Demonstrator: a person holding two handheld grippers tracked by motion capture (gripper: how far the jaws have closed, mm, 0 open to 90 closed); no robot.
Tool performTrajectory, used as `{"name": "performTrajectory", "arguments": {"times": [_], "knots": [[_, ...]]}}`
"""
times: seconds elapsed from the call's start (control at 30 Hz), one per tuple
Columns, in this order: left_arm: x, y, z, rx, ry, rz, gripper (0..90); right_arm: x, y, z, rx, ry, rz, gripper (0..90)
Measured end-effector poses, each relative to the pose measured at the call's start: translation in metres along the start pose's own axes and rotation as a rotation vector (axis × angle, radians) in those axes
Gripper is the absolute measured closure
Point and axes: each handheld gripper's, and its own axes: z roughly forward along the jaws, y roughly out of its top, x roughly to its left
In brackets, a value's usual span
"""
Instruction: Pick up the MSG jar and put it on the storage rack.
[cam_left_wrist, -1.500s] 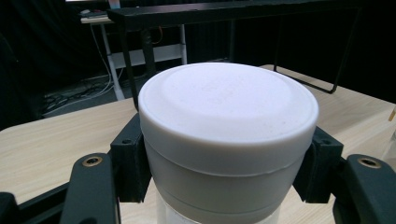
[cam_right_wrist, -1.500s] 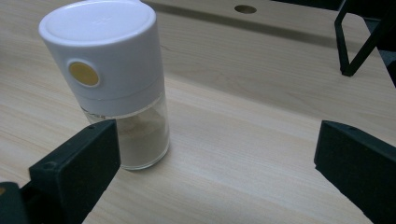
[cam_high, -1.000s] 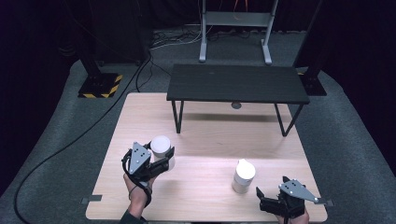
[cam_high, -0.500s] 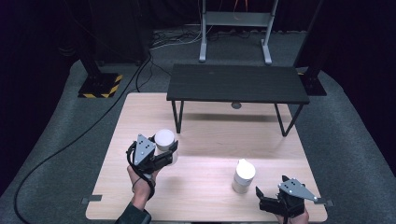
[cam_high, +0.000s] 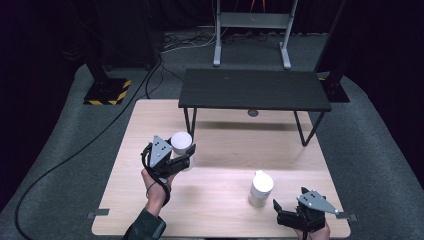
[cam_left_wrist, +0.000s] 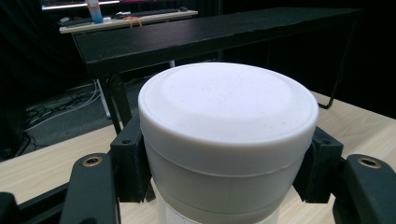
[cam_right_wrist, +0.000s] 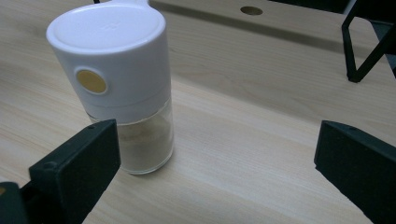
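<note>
Clamped from both sides, the jaws of my left gripper (cam_high: 184, 156) press on the wide white cap of a white-capped jar (cam_left_wrist: 229, 135), one pad on each flank just under the cap's flat top. In the high view this jar (cam_high: 181, 144) sits at the tip of that gripper over the left half of the worktop (cam_high: 225, 135), near the front left leg of the black bench (cam_high: 252, 89) that stands across the far part of it. Whether the jar's base touches the wood I cannot tell.

On my right gripper (cam_high: 278, 212) the jaws stand wide apart with nothing between the pads. It rests low at the near right corner of the worktop. Just ahead of it stands a spice grinder (cam_right_wrist: 116, 88), upright on the wood, white-topped with a round yellow spot on its side and a clear lower part holding pale powder. This grinder (cam_high: 260, 188) is just beside my left-hand jaw in the right gripper view, not touching it, and well apart from the jar.
</note>
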Motion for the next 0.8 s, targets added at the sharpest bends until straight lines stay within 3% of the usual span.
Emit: {"name": "performTrajectory", "arguments": {"times": [0.8], "knots": [[0.007, 0.030, 0.025, -0.009, -0.009, 0.013, 34.4, -0.001, 0.002, 0.001, 0.000, 0.005, -0.009, 0.0]]}}
